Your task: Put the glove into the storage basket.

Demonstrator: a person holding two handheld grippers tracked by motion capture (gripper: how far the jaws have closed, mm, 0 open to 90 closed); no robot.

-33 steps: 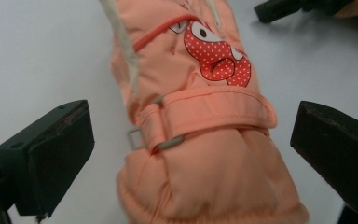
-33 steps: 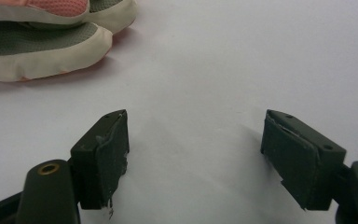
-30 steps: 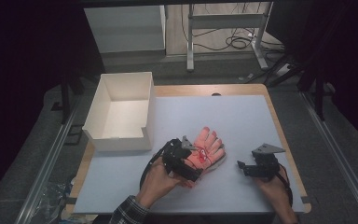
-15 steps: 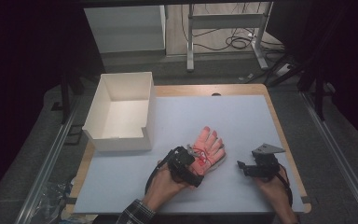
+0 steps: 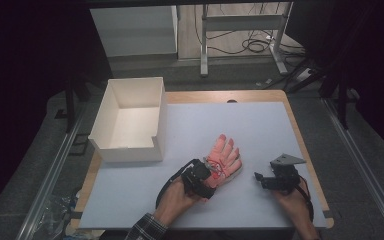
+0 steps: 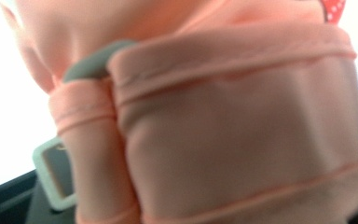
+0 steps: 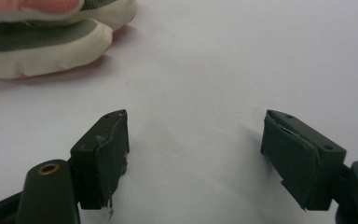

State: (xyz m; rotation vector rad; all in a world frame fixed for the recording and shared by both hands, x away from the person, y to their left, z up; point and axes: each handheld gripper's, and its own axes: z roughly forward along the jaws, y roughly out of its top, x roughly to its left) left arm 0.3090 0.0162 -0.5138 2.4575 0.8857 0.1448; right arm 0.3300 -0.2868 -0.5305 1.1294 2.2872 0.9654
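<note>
A salmon-pink glove [image 5: 225, 157] lies flat on the white table mat [image 5: 260, 125], fingers pointing away from the person. My left gripper [image 5: 211, 173] sits at the glove's cuff. Its jaws have just been closing, and the cuff fabric [image 6: 242, 130] is bunched up between them, close against the camera. My right gripper [image 5: 258, 178] rests low on the mat to the right of the glove. It stands open with bare mat between its pads [image 7: 196, 149]. The glove's cream and grey edge [image 7: 42, 51] lies beyond its left jaw.
An empty white open-topped box [image 5: 161, 125] stands on the mat's back left part, its near wall lower in the middle. The mat lies on a wooden tabletop [image 5: 300, 135]. Dark floor, table legs and cables lie beyond the far edge.
My left gripper has sunk a little onto the glove's cuff and its jaws have drawn together on the fabric. The right hand and gripper have stayed where they were.
</note>
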